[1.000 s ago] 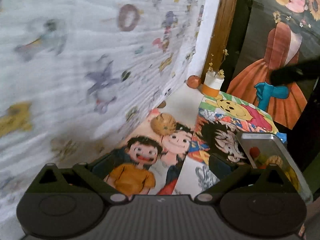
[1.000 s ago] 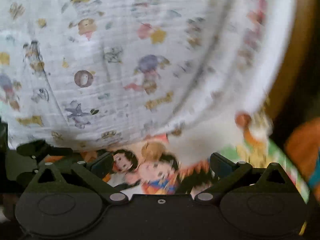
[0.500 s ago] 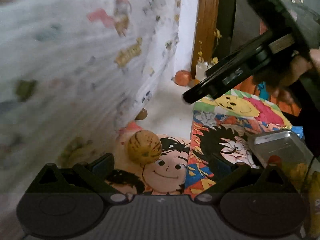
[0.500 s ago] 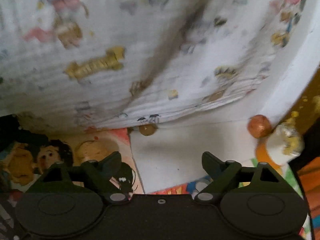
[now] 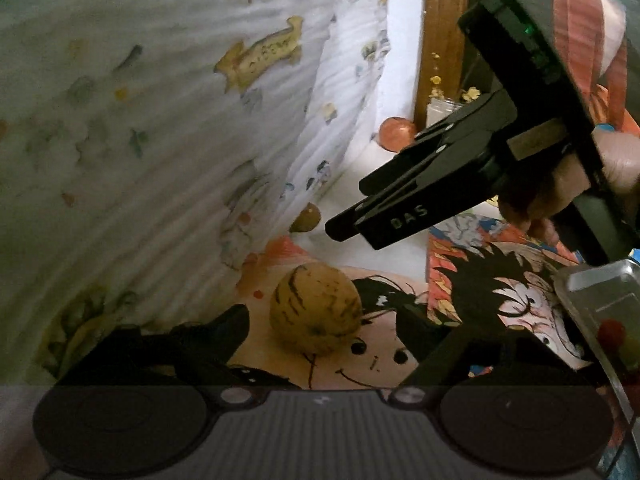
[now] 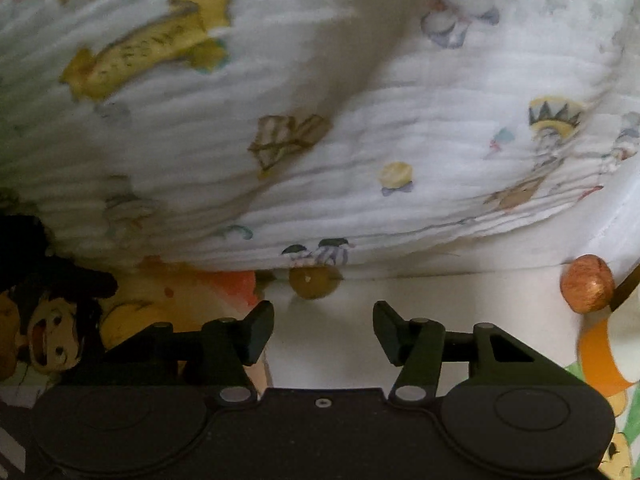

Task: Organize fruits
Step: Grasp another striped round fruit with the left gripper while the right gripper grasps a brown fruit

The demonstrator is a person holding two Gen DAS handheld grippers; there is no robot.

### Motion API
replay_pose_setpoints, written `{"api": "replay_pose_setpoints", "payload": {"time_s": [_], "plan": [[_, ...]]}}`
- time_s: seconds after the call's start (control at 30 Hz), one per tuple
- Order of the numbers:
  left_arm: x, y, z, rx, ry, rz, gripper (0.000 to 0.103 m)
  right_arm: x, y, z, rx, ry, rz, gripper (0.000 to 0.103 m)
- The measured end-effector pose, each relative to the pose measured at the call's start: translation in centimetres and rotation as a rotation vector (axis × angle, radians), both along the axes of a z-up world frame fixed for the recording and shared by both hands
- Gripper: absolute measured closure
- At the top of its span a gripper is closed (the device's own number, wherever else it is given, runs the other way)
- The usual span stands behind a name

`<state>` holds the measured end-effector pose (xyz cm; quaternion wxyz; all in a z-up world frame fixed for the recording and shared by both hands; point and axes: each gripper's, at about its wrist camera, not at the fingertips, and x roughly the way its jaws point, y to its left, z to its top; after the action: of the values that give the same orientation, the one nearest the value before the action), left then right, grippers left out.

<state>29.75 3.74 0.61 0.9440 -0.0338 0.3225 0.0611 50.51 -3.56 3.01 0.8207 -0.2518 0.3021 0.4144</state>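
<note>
Your left gripper (image 5: 320,322) had its narrowing jaws apart around the striped yellow fruit (image 5: 316,308) at lower centre, untouched; your right gripper (image 6: 323,334), also narrowing and empty, faced the small brown fruit (image 6: 311,283) just above.

Bare white tabletop (image 6: 440,300) ahead of right gripper (image 6: 323,330); hanging cloth (image 6: 320,140) close behind small fruit (image 6: 312,283).

A white surface (image 5: 360,236) carries cartoon-printed mats (image 5: 472,280). A striped yellow melon (image 5: 316,308) lies on one mat at the frame's lower centre. A small brown fruit (image 5: 307,218) and an orange fruit (image 5: 396,132) lie further up; a metal tray (image 5: 592,284) rests at the right edge.
</note>
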Motion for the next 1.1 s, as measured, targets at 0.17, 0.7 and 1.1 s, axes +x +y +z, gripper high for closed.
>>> {"api": "replay_pose_setpoints", "payload": {"time_s": [0.17, 0.7, 1.1], "plan": [[0.5, 0.4, -0.2, -0.012, -0.002, 0.008, 0.022, 0.8, 1.0, -0.6, 0.008, 0.002, -0.007, 0.051], [2.2, 0.9, -1.3, -0.051, 0.011, 0.025, 0.045, 1.4, 2.8, -2.2, 0.043, 0.007, -0.034, 0.068], [2.1, 0.6, -1.3, -0.04, 0.01, 0.026, 0.046, 1.5, 0.9, -2.8, 0.085, 0.015, -0.09, 0.074]]}}
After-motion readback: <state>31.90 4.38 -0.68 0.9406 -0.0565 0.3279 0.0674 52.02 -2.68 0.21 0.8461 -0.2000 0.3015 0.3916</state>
